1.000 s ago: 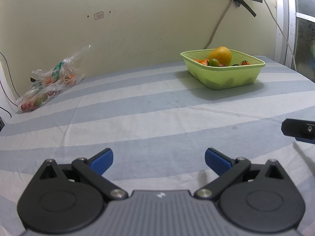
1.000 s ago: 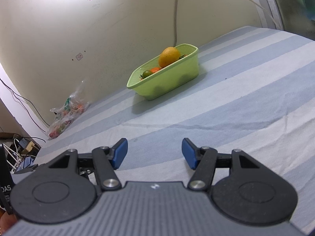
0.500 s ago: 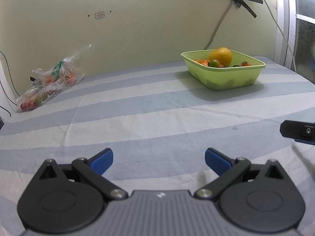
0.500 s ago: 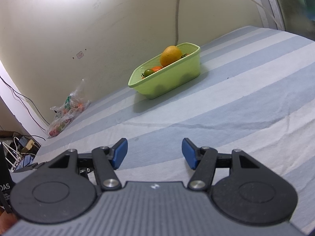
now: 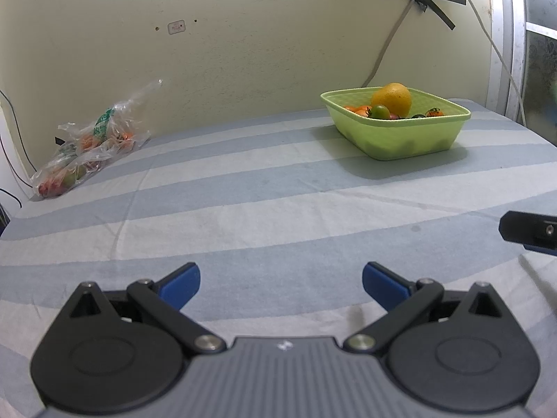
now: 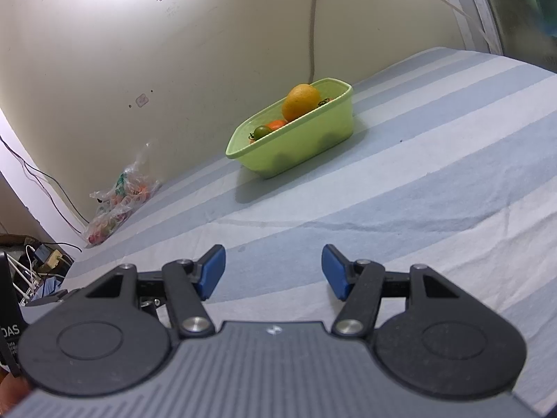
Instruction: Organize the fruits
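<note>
A light green basket (image 5: pixel 397 136) (image 6: pixel 306 142) stands near the wall on the striped cloth. It holds a large orange (image 5: pixel 391 98) (image 6: pixel 301 101), a green tomato (image 5: pixel 380 111) (image 6: pixel 261 131) and small orange and red fruits. A clear plastic bag (image 5: pixel 83 146) (image 6: pixel 118 205) with more fruits lies at the far left by the wall. My left gripper (image 5: pixel 280 284) is open and empty, low over the cloth, well short of both. My right gripper (image 6: pixel 273 273) is also open with nothing between its blue pads. A part of the right gripper (image 5: pixel 529 231) shows at the left view's right edge.
The blue and white striped cloth (image 5: pixel 243 209) covers the whole surface. A cable (image 5: pixel 386 48) taped to the wall hangs behind the basket. Wires and a charger (image 6: pixel 41 261) lie off the surface's left edge. A window frame (image 5: pixel 508 35) is at the right.
</note>
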Demonstrator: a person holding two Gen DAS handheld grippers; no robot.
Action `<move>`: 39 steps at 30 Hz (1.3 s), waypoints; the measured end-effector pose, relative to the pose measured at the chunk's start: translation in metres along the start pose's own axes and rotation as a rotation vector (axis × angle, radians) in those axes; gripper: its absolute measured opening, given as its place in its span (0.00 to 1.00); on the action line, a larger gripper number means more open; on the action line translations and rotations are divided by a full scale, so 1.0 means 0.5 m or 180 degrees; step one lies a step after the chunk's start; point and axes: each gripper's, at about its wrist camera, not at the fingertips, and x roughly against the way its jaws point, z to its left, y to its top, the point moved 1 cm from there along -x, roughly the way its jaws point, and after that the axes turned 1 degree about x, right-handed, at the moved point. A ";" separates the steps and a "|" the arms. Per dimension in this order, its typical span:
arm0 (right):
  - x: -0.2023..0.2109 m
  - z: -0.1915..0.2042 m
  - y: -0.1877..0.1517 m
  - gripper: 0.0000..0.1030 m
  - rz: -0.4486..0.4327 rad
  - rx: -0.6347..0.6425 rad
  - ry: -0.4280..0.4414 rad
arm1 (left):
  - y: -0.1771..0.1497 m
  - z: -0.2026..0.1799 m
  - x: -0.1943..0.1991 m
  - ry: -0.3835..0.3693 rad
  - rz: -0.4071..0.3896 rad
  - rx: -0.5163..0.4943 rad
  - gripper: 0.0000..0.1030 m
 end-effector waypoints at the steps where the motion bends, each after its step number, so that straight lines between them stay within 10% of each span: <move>1: 0.000 -0.001 0.000 0.62 -0.0001 -0.0005 -0.0002 | 0.000 0.000 0.000 0.0002 0.0004 -0.0001 1.00; 39: 0.000 0.000 0.000 0.62 0.0007 -0.0015 -0.0006 | -0.001 0.002 0.002 -0.0064 -0.0009 0.0045 1.00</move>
